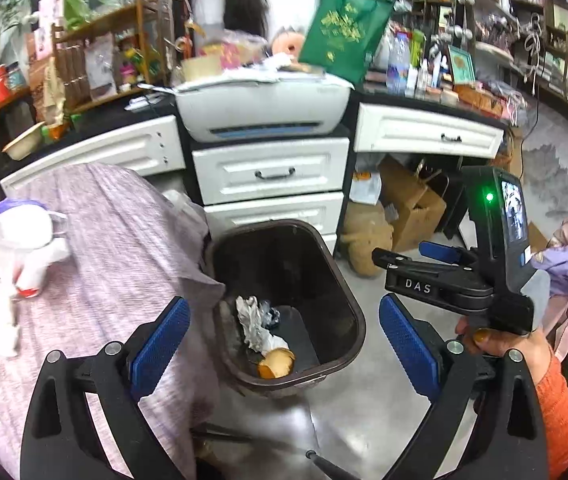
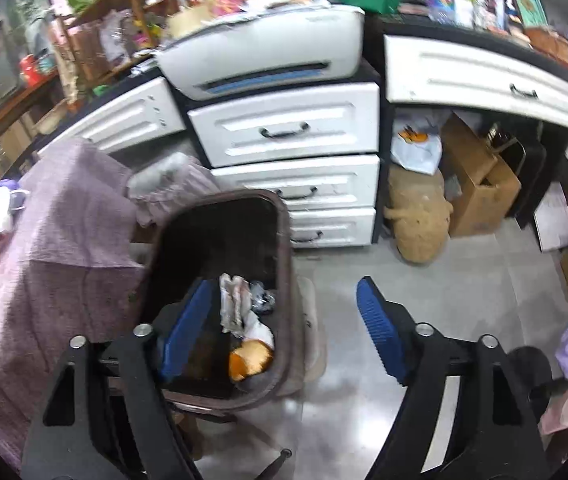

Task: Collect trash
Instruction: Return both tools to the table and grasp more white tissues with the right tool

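You hold the left hand-held gripper [image 1: 284,344] wide open and empty above the brown trash bin [image 1: 358,320] on the floor beside the cloth-draped bench [image 1: 115,240], a stance suited to dropping scraps straight in. Crumpled paper [image 1: 253,322] and an orange peel [image 1: 275,364] lie at the bin's bottom. Your right hand-held gripper [image 2: 284,328], jaws also apart with nothing between them, hangs over the bin's rim, while a white tissue pile [image 1: 19,248] waits on the bench, likely next.
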The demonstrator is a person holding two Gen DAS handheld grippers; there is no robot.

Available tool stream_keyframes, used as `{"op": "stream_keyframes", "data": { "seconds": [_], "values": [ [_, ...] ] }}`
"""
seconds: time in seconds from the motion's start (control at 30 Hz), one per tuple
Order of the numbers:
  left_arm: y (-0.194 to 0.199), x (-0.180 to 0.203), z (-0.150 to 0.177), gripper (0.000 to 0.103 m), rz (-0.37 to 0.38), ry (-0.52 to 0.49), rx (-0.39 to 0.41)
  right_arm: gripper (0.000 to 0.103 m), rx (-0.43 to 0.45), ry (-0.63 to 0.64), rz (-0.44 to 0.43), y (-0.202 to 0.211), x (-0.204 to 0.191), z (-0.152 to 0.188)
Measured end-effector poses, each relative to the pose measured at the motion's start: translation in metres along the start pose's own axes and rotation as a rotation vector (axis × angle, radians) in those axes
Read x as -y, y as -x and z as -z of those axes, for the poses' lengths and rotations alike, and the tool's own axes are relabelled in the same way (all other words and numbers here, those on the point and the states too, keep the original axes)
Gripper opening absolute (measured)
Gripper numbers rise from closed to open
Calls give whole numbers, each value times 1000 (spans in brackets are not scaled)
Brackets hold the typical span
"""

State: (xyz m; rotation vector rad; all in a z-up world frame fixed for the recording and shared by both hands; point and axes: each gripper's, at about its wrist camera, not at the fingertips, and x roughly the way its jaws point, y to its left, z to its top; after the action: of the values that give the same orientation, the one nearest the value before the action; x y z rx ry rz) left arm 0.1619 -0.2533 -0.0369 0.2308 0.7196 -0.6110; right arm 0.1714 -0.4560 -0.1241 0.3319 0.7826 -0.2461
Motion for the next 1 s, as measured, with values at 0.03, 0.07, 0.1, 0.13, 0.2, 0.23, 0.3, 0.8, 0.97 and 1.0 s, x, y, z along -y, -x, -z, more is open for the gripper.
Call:
{"op": "stream_keyframes", "data": {
  "seconds": [0.03, 0.07, 0.1, 0.13, 0.2, 0.23, 0.3, 0.8, 0.97, 1.0],
  "values": [
    [6, -5, 1, 95, -3, 11, 9, 76, 8, 14, -6, 4, -7, 0],
    [12, -11, 3, 96, -8, 25, 21, 76, 19, 35, -17, 9, -16, -1],
    [16, -15, 4, 97, -13, 33, 28, 76, 25, 50, -26, 13, -23, -1],
    [23, -24, 6, 97, -27, 48, 38, 76, 30, 67, -41, 16, -32, -1],
    [32, -35, 10, 97, -49, 70, 49, 77, 39, 99, -71, 23, -49, -2],
    [39, -45, 13, 97, -65, 88, 55, 77, 44, 117, -87, 26, -58, -1],
    [50, -58, 18, 97, -84, 113, 65, 77, 52, 154, -118, 33, -76, 0],
    [128, -185, 94, 97, -314, 323, 49, 82, 39, 441, -373, 67, -226, 24],
    [150, -230, 123, 97, -415, 419, 30, 82, -1, 528, -447, 68, -271, 35],
    [154, -239, 127, 97, -426, 445, 32, 82, -12, 549, -468, 67, -283, 37]
  ]
}}
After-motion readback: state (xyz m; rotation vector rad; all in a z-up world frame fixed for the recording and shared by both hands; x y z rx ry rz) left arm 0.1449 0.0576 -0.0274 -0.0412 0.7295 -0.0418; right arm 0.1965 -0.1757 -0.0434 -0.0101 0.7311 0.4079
